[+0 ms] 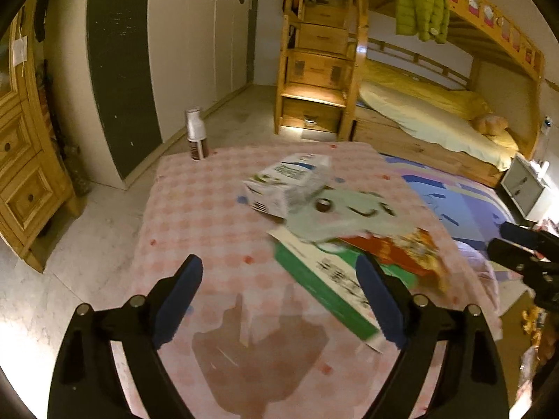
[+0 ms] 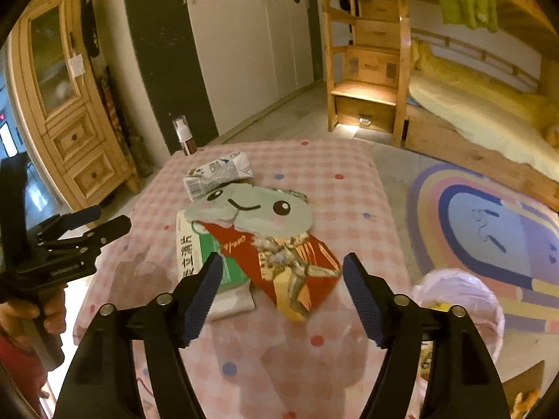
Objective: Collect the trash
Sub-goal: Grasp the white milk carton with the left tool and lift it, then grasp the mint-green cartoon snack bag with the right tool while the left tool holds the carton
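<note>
**Four trash items left on table, nothing held**

On the pink checked table (image 2: 349, 188): milk carton (image 2: 218, 174) at 12 o'clock, rabbit-face wrapper (image 2: 258, 209), green box (image 2: 190, 255), red packet (image 2: 290, 262). One spray bottle (image 2: 183, 138). Lined bin (image 2: 461, 293) at 4 o'clock. Left gripper (image 1: 281, 300) and right gripper (image 2: 283, 295) both wide, empty.

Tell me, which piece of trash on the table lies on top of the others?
The pale green rabbit-face wrapper. It overlaps the milk carton behind it, the green-and-white packet and the red snack bag, which lie partly under it.
</note>
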The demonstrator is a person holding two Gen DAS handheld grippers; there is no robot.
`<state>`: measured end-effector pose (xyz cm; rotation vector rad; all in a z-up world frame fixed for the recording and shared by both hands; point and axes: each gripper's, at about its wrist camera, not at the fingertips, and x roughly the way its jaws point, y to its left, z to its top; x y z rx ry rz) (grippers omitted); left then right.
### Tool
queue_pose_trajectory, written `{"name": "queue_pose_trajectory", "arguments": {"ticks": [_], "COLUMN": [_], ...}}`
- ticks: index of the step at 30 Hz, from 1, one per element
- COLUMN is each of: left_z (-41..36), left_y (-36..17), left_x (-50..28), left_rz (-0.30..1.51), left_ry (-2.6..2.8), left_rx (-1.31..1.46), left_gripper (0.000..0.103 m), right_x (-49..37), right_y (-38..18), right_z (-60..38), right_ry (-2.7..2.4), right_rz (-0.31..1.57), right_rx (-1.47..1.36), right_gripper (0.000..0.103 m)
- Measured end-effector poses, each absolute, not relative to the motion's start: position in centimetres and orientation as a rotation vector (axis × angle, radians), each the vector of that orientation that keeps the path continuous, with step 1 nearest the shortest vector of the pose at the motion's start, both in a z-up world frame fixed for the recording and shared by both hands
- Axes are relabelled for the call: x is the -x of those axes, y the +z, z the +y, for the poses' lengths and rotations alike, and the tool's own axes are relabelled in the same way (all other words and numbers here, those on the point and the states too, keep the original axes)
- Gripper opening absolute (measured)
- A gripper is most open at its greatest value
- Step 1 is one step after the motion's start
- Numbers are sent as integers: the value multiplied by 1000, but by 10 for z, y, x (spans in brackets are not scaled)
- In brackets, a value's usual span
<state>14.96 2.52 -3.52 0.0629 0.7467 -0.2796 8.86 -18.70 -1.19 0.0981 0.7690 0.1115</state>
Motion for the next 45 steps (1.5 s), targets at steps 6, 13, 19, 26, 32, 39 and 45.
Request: {"name": "queue_pose_trajectory", "arguments": {"ticks": [6, 13, 19, 26, 32, 39, 45], "left_z": [33, 23, 6, -10, -13, -3, 31], "left_y": [-53, -69, -84, -95, -97, -85, -50], "left_x": [-195, -245, -284, -306, -315, -294, -247], "left_rz": [777, 805, 842, 877, 883, 808, 711], "left_ry": [-275, -372, -471, -589, -666, -549, -388], "left_rx": [-71, -83, -119, -173, -160, -144, -119], "left_gripper": [96, 96, 96, 96, 87, 86, 84], "right_x": [-116, -145, -161, -173, -175, -172, -161], "right_y": [-20, -27, -34, -46, -48, -45, -40], "right_z": [-189, -196, -204, -209, -210, -206, -185], "right_ry": [93, 74, 57, 53, 57, 64, 106], "right_rz": [785, 803, 819, 848, 852, 845, 832], "right_rx": [-110, -101, -94, -96, -97, -92, -44], "right_gripper": [87, 89, 89, 89, 89, 89, 89]}}
